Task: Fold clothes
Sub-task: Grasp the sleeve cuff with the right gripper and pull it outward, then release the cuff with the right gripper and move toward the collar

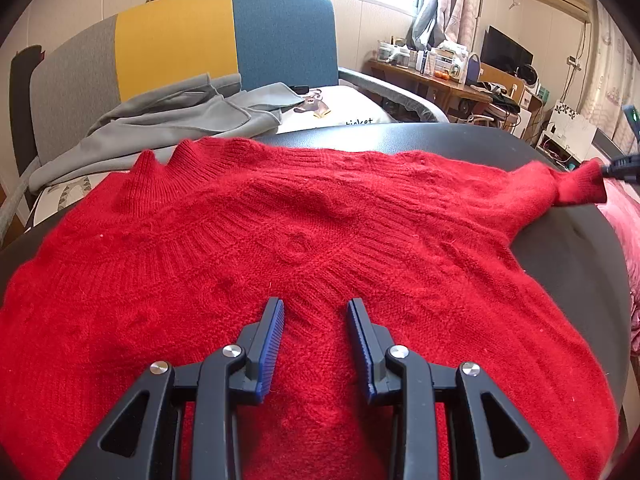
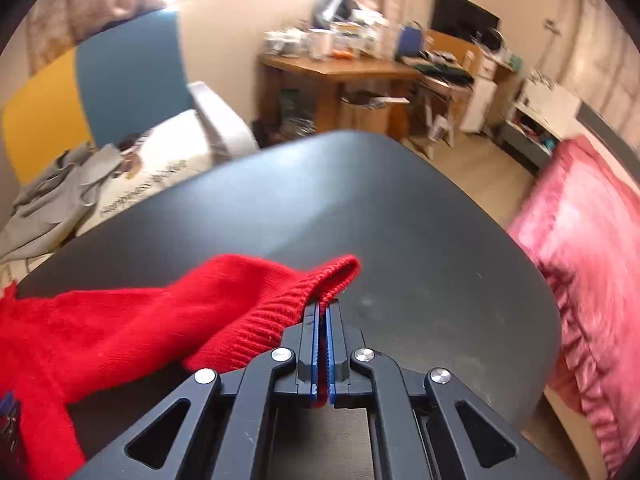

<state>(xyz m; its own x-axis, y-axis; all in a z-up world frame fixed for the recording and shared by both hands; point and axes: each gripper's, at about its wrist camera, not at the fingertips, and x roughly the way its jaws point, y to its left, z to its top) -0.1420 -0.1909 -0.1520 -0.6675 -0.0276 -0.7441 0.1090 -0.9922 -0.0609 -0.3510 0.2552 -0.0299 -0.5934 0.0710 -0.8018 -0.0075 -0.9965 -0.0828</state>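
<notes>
A red sweater (image 1: 304, 264) lies spread across a dark table (image 1: 560, 248), its body flat and no fold yet made. The right gripper (image 2: 322, 312), jaws clamped on the ribbed cuff (image 2: 332, 276), holds one sleeve (image 2: 168, 320) lifted off the table beyond the sweater's body. The left gripper (image 1: 315, 308) hovers over the middle of the sweater, jaws partly apart and gripping nothing. Folding appears barely begun: both sleeves and the body remain to be turned in.

From my feed: fuzzy ribbed knit red sweater (image 1: 320, 240), matt black smooth table (image 2: 400, 216), matt plastic grippers with shiny metal rivets.
</notes>
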